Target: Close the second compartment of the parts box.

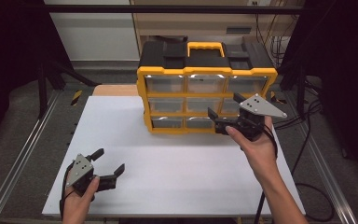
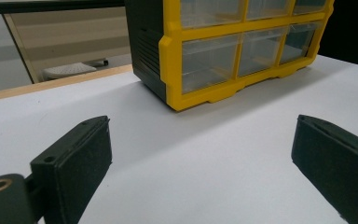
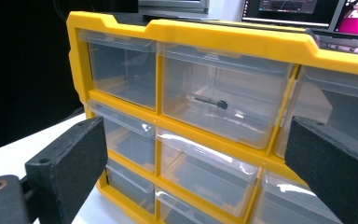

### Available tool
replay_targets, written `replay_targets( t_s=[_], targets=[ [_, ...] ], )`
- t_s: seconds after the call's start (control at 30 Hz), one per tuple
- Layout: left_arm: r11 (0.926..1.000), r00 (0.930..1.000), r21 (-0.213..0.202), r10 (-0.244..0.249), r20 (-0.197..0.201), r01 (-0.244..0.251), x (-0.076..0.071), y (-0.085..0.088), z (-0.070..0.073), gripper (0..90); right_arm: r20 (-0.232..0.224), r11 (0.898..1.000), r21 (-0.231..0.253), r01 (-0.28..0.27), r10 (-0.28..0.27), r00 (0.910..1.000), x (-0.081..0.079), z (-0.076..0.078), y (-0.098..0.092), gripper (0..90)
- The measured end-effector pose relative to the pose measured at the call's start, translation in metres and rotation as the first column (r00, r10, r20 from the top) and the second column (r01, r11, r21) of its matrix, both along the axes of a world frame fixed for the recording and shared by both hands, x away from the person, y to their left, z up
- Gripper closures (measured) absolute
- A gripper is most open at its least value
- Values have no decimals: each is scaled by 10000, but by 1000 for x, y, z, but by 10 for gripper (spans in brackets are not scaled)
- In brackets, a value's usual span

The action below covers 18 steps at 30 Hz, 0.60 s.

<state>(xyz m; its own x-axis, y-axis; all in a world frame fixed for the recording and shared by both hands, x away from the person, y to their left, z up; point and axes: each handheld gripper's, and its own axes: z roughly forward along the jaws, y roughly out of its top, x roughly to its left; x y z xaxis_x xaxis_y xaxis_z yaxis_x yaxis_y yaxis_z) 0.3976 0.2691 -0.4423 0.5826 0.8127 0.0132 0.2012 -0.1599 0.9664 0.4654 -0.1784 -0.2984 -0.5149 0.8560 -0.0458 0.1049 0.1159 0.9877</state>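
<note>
Right gripper (image 1: pixel 224 115): black two-jaw tool with a grey three-cornered plate on top, held in the person's right hand (image 1: pixel 256 145). The forearm enters from the lower right of the high view and angles up and inward; the wrist is extended so the gripper points at the front of the cabinet. Jaws are spread wide with nothing between the pads. They stand just in front of the drawer fronts, at the right side of the middle and bottom rows; contact with the plastic cannot be determined.

Yellow-framed black plastic drawer cabinet (image 1: pixel 205 70): stands upright at the far middle of the white table top (image 1: pixel 168 163), with a yellow carry handle on its black top. Three rows of three clear plastic drawers, all appearing pushed in. In the right gripper view, the top middle clear drawer (image 3: pixel 223 100) holds a small dark screw-like part (image 3: pixel 209 101).

Left gripper (image 1: pixel 109 161): same type, held in the left hand (image 1: pixel 79 200) at the near left corner of the table top, well apart from the cabinet. It rests low over the surface, pointing up and to the right. Jaws are spread, with bare white table between them in the left gripper view.
</note>
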Motion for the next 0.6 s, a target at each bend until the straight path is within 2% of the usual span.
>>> replay_targets(
  t_s=[0.17, 0.6],
  targets=[
    [10000, 10000, 14, 10, 7, -10, -1, 0, 0, 49, 18, 9999, 147, 22, -23, 10000, -3, -5, -8, 53],
    [10000, 10000, -29, 17, 21, -17, -1, 1, 1, 47, 171, 9999, 57, 141, -142, 9998, -14, -18, -22, 51]
  ],
)
